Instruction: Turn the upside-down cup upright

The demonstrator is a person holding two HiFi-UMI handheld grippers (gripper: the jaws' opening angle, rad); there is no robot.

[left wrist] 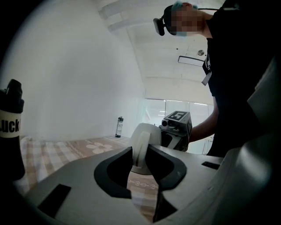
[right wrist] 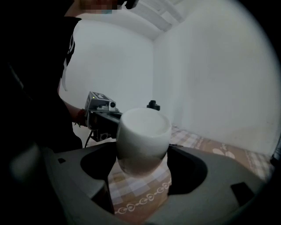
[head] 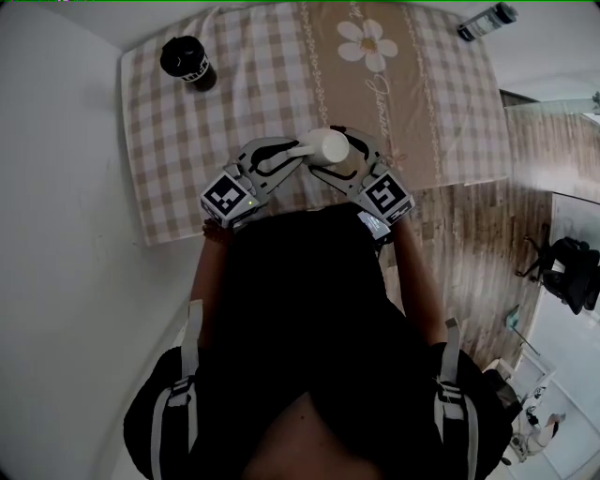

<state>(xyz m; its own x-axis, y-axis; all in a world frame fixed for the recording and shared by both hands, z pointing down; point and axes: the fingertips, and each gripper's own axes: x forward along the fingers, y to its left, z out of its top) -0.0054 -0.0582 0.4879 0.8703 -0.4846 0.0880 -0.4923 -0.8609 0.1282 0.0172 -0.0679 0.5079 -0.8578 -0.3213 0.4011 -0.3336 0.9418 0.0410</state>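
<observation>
Right gripper view, cup: the white cup [right wrist: 142,140] hangs above the checked cloth [head: 262,84], its long axis near upright, wide end up and rounded end down.
Right tongs [right wrist: 141,166]: clamped across the cup's body.
Left tongs [left wrist: 140,160]: closed on the handle [left wrist: 139,139], which points away from the right tongs.
Edges: the cloth's near edge lies under both tongs.
Open room: bare cloth beyond the tongs; a black bottle [head: 187,61] stands well past the left tongs.

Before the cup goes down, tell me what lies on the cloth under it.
Nothing visible does: the patch of tablecloth below the cup is bare. The black bottle stands away at a far corner, a second bottle past the opposite far corner.
</observation>
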